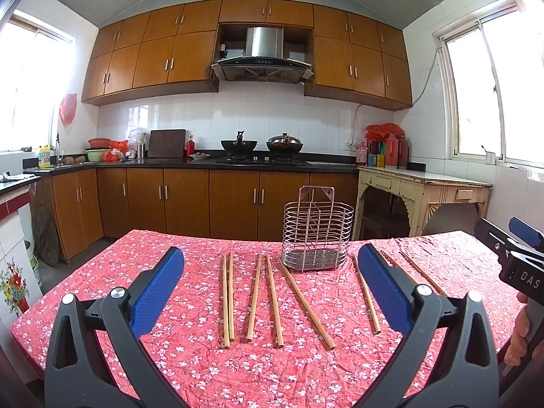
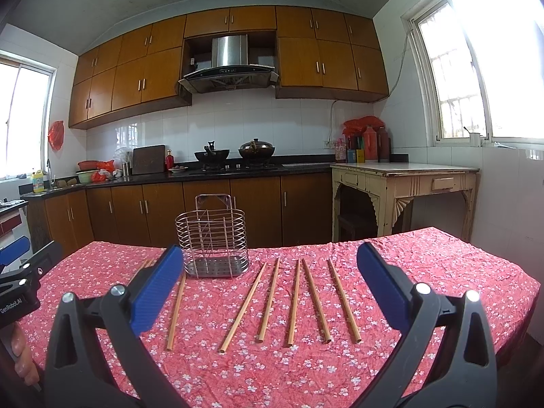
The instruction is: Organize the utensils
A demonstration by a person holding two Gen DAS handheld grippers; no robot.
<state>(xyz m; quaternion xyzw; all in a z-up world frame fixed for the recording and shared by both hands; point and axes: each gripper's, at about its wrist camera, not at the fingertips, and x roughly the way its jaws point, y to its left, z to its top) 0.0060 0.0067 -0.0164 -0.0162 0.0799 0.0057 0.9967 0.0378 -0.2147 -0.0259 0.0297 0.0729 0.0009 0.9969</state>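
Two hand-held grippers hover above a table (image 1: pixel 469 258) draped in a red floral cloth (image 1: pixel 210 367), in a kitchen with brown cabinets (image 1: pixel 234 200). The left gripper (image 1: pixel 270 289) has its blue-padded fingers (image 1: pixel 159 289) spread wide apart, holding nothing; the right gripper (image 2: pixel 272 289) is likewise spread wide and empty.

A wire utensil rack (image 1: pixel 318 229) stands upright toward the far side of the table, and nothing can be seen inside it. Wooden chopsticks lie flat on the cloth on both sides of it, running roughly near to far. In the left wrist view, two chopsticks (image 1: pixel 227 301) lie side by side at left, just beside each other; a second pair (image 1: pixel 265 301) lies to their right, fanning slightly apart at the near ends. A single chopstick (image 1: pixel 307 306) slants from the rack's near left corner toward the camera, and another (image 1: pixel 366 295) lies right of the rack, partly behind the gripper's right finger. More sticks (image 1: pixel 421 273) lie farther right.

In the right wrist view, five chopsticks (image 2: pixel 295 302) fan out right of the rack (image 2: pixel 212 234), and one (image 2: pixel 176 309) lies near its left corner.

A hand (image 1: pixel 523 340) shows at the right edge of the left wrist view, below the other gripper. On the far counter (image 1: pixel 170 163), two woks (image 1: pixel 261 144) sit on the stove under a steel hood (image 1: pixel 263 54).
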